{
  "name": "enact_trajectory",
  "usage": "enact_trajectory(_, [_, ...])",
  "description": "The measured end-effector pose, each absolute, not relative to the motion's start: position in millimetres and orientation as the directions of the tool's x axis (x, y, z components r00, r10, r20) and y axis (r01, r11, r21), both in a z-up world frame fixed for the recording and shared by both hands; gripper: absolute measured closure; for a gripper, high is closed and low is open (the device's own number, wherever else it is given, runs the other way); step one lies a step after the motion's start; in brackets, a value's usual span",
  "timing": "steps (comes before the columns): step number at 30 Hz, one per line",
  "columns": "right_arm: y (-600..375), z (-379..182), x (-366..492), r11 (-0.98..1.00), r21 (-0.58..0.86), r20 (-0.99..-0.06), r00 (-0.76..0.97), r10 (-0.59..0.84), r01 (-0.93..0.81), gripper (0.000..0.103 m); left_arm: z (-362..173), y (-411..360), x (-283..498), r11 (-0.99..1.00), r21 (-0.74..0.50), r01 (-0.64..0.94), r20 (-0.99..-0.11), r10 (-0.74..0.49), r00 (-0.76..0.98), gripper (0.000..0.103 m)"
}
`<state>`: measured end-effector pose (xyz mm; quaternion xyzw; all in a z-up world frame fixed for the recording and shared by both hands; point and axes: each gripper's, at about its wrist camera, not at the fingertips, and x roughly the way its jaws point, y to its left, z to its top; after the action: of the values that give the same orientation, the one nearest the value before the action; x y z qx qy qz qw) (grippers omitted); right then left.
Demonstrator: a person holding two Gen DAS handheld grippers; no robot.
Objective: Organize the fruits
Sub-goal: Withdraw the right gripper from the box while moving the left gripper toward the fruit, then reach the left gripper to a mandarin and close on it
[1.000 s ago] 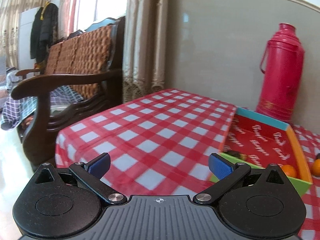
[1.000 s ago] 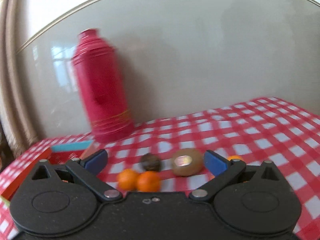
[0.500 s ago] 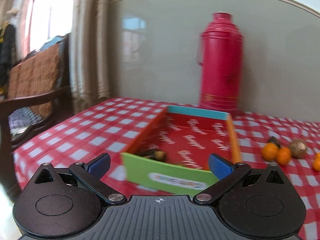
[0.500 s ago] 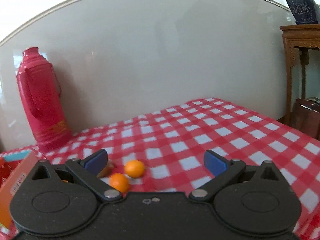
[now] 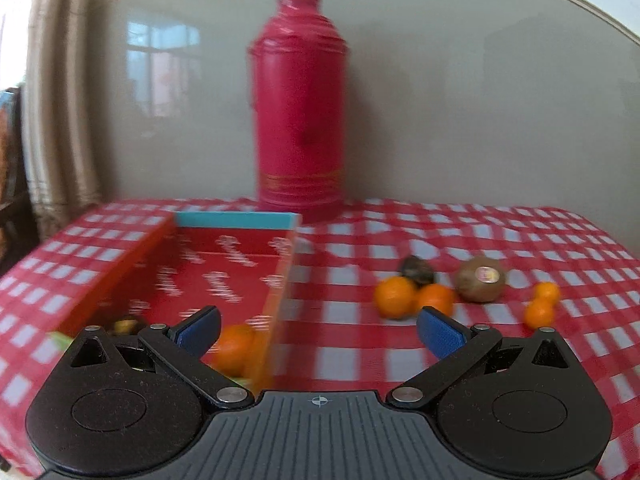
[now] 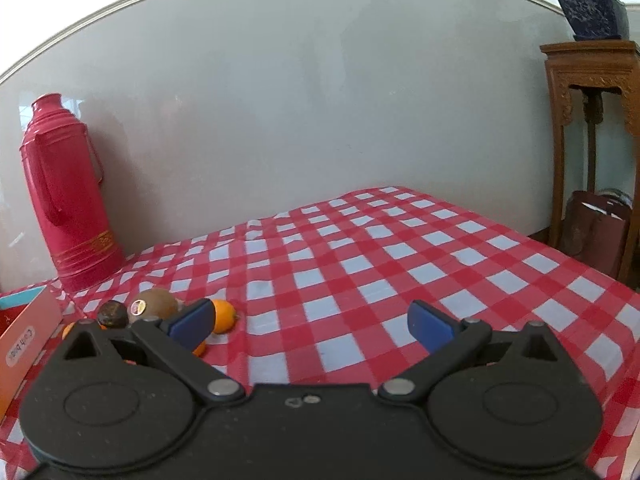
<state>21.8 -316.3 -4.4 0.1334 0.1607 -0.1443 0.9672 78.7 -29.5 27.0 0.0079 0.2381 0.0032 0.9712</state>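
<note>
A shallow red box [image 5: 224, 268] with a turquoise far wall lies at the left of the checked table. One orange [image 5: 234, 348] and a dark fruit [image 5: 126, 325] rest in its near end. Right of the box lie two oranges [image 5: 394, 296], a dark fruit [image 5: 418, 270], a kiwi [image 5: 480, 284] with a sticker and two small oranges [image 5: 540, 304]. My left gripper [image 5: 318, 332] is open and empty above the box's right wall. My right gripper [image 6: 310, 326] is open and empty; the kiwi [image 6: 154, 304], dark fruit [image 6: 113, 314] and a small orange [image 6: 223, 315] lie beside its left finger.
A tall pink thermos [image 5: 300, 104] stands against the grey wall behind the box, also seen as the thermos [image 6: 66, 196] at far left. A carved wooden stand [image 6: 596, 120] with a potted plant and a bag is off the table's right side. Curtains [image 5: 60, 100] hang at left.
Both grippers have swung right: the left view went from the wooden chair to the box and loose fruits; the right view went from the fruit cluster to the table's right half. Both stayed open.
</note>
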Motion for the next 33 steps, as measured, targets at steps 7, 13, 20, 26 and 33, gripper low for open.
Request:
enact_trajectory(7, [-328.0, -6.2, 16.7, 0.907, 0.253, -0.360, 0.903, -0.236, 0.338, 0.006, 20.8, -69.5, 109.5, 0.998, 0.039, 0.055, -0.515, -0.027, 0.857, 0.000])
enact_trajectory(13, [-329.5, -6.6, 17.3, 0.907, 0.256, -0.361, 0.903, -0.231, 0.334, 0.006, 15.0, -83.8, 128.2, 0.996, 0.061, 0.058, -0.524, -0.018, 0.851, 0.000])
enact_trajectory(20, [-324.6, -5.9, 21.8, 0.911, 0.257, -0.361, 0.907, -0.219, 0.322, 0.006, 7.8, -86.1, 138.7, 0.996, 0.062, 0.057, -0.535, -0.015, 0.844, 0.000])
enact_trajectory(26, [-319.0, -6.3, 25.3, 0.920, 0.242, -0.368, 0.907, -0.205, 0.307, 0.006, 2.9, -87.0, 142.3, 0.996, 0.063, 0.066, -0.547, -0.021, 0.837, 0.000])
enact_trajectory(33, [-321.6, -6.2, 25.2, 0.915, 0.257, -0.371, 0.906, -0.204, 0.311, 0.006, 2.7, -82.1, 141.2, 0.991, 0.068, 0.115, -0.527, -0.062, 0.847, 0.000])
